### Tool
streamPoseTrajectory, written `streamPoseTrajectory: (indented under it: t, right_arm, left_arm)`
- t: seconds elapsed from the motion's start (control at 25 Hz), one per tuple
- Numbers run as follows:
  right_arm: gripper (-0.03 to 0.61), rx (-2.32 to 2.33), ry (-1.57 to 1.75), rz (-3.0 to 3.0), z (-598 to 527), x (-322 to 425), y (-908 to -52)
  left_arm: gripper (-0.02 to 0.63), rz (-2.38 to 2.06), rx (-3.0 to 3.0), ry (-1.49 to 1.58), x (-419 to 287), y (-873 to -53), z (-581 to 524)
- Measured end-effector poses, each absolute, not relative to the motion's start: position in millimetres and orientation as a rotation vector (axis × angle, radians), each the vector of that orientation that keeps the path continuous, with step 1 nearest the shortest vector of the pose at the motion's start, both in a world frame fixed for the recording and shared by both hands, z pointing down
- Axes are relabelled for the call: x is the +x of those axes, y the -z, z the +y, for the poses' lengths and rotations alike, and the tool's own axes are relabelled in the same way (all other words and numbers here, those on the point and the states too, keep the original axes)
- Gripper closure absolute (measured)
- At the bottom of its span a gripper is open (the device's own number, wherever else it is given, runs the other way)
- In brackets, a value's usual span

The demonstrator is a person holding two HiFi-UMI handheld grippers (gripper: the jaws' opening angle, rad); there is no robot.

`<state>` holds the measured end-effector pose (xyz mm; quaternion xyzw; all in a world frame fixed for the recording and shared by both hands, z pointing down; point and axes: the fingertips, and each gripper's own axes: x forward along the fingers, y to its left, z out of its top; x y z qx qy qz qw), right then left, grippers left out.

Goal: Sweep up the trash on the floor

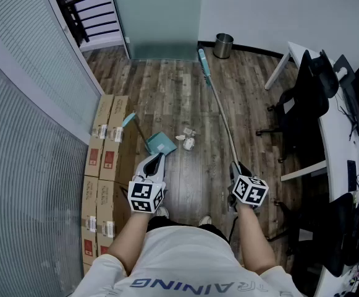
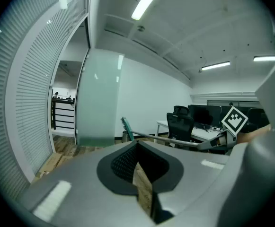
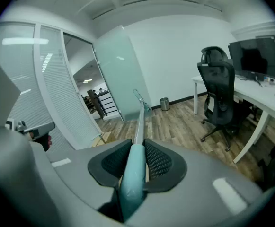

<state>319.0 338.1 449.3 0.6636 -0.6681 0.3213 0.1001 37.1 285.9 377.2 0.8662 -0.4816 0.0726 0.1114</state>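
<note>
A small heap of white crumpled trash (image 1: 188,140) lies on the wood floor. Just left of it stands a teal dustpan (image 1: 161,143), its handle (image 1: 130,120) slanting up and to the left. My left gripper (image 1: 157,160) hovers just short of the pan's near edge, shut with nothing in it (image 2: 138,162). My right gripper (image 1: 236,166) is shut on the teal end of the broom handle (image 3: 138,126). The long handle runs forward to the broom head (image 1: 202,60), which points far past the trash. In the left gripper view the broom head (image 2: 126,126) is raised, off the floor.
Cardboard boxes (image 1: 105,141) line the blind-covered glass wall on the left. A metal bin (image 1: 223,45) stands by the far wall. A black office chair (image 1: 303,98) and a white desk (image 1: 337,132) with monitors fill the right side. My feet show at the bottom.
</note>
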Motion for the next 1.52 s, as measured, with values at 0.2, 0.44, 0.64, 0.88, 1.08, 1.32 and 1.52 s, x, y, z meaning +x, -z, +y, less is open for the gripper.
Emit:
streamPoseTrajectory:
  t: [0.2, 0.44, 0.64, 0.88, 1.08, 1.32, 1.52]
  right_arm:
    - [0.474, 1.949, -0.850, -1.936, 327.8, 305.4, -446.9]
    - [0.474, 1.926, -0.831, -1.968, 332.0, 296.6, -436.9]
    - [0.474, 1.940, -0.835, -1.979, 336.0, 295.8, -430.4]
    - [0.474, 1.933, -0.883, -1.950, 331.9, 286.9, -438.4]
    - [0.474, 1.898, -0.961, -1.865, 321.1, 268.0, -461.7]
    - [0.474, 1.897, -1.025, -1.755, 299.4, 233.1, -493.2]
    - [0.474, 1.885, -1.058, -1.724, 280.3, 217.0, -503.4]
  left_arm:
    - [0.613, -1.417, 2.495, -0.255, 41.9, -384.8, 274.9]
    - [0.612, -1.410, 2.478, -0.244, 38.9, -386.4, 281.0]
    - [0.612, -1.386, 2.491, -0.216, 36.5, -385.2, 288.6]
    - [0.612, -1.363, 2.505, -0.198, 24.4, -386.7, 281.4]
    - [0.612, -1.371, 2.504, -0.188, -9.7, -393.6, 264.7]
    - [0.612, -1.376, 2.479, -0.173, -62.7, -408.1, 236.1]
    - [0.613, -1.391, 2.452, -0.178, -90.5, -413.8, 212.1]
